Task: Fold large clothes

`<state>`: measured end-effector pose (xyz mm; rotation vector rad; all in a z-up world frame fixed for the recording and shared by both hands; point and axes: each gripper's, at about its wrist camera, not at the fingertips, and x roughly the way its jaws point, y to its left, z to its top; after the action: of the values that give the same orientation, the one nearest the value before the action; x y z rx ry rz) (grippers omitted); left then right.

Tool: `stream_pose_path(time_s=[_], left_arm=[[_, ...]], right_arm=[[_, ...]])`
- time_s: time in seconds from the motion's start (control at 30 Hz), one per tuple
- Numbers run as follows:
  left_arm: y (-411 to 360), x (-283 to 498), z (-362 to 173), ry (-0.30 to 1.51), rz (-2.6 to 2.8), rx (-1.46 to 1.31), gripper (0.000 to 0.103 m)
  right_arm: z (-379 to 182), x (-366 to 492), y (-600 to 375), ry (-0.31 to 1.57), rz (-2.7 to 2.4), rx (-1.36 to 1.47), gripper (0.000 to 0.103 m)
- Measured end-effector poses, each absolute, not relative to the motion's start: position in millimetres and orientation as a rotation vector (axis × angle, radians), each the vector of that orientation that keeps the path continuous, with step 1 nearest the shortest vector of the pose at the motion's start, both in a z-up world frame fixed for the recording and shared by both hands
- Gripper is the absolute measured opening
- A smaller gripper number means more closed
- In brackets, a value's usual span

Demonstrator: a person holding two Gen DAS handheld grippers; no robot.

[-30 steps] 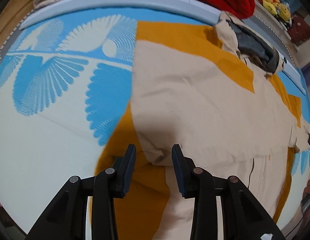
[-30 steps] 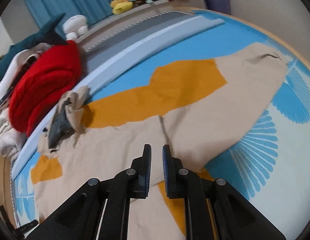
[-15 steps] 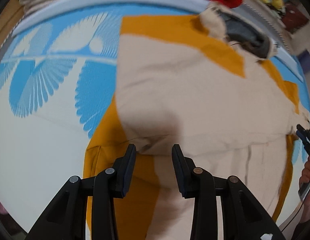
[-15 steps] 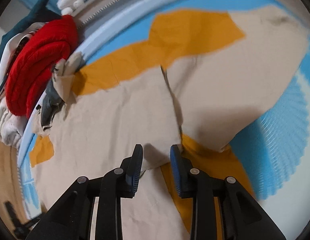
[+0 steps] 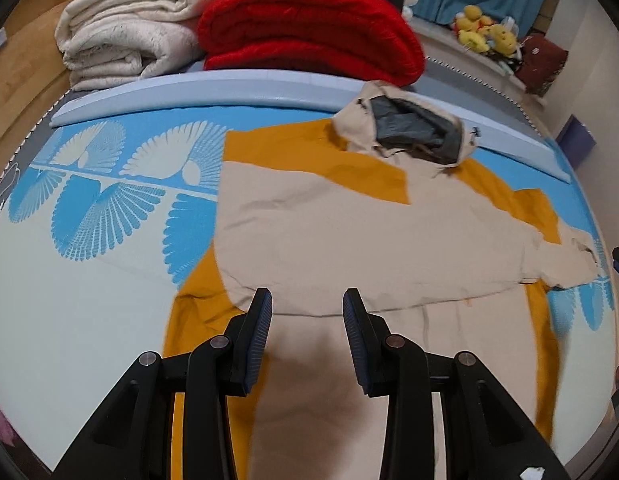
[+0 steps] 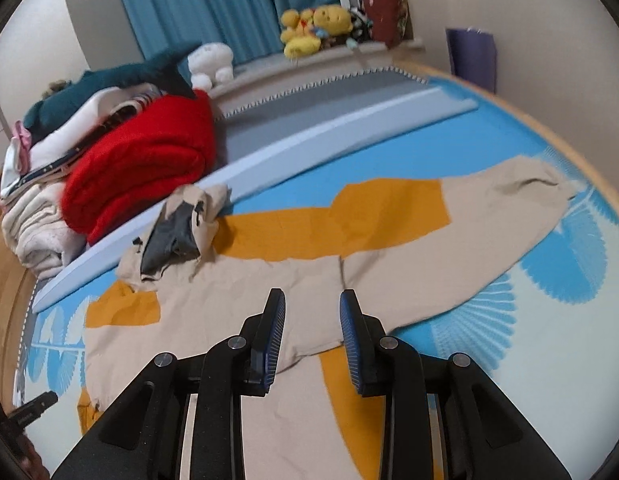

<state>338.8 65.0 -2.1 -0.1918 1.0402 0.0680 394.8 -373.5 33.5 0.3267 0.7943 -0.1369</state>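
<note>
Creased beige-and-mustard hooded jacket [image 5: 349, 232] (grey-lined hood [image 5: 413, 132]) lies flat; sleeves folded in.

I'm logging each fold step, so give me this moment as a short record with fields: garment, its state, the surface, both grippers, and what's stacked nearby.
garment: beige and mustard hooded jacket
state: spread flat, sleeves folded across the body, grey-lined hood at the far end
surface: blue and white patterned mat
left gripper: above the jacket's near part, jaws apart, nothing between them
right gripper: above the jacket, jaws apart, nothing between them
nearby: folded red blanket and cream blanket beyond the mat; yellow plush toys by the curtain
</note>
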Motion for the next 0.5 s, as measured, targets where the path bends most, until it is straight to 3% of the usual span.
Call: stream_pose_path(time_s=[0.5], left_arm=[[-10.1, 321.4, -6.3, 1.011, 0.0, -0.044, 0.033]], right_arm=[[35.9, 323.7, -510.7, 0.693, -0.279, 0.407, 0.03]])
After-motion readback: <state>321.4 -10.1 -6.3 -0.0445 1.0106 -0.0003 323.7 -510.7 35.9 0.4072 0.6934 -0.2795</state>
